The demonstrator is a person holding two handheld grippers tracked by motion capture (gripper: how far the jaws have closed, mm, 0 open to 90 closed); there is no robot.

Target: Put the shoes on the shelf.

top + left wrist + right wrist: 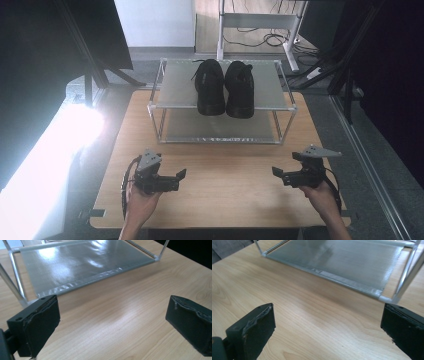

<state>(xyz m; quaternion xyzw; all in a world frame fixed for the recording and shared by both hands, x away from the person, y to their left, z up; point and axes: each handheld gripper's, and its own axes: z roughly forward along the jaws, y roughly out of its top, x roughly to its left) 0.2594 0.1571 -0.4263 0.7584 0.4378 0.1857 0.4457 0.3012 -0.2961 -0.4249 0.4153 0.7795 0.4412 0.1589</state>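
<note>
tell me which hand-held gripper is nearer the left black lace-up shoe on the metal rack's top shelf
Left. The left hand-held gripper sits below-left of the left black lace-up shoe; the right hand-held gripper is farther, below-right.

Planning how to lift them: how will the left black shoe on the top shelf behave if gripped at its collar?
The left shoe looks soft-topped, so its collar would probably squash rather than stay stiff. Its thick sole suggests the toe may sag downward. It sits close against the right shoe, so lifting might nudge that one.
</note>
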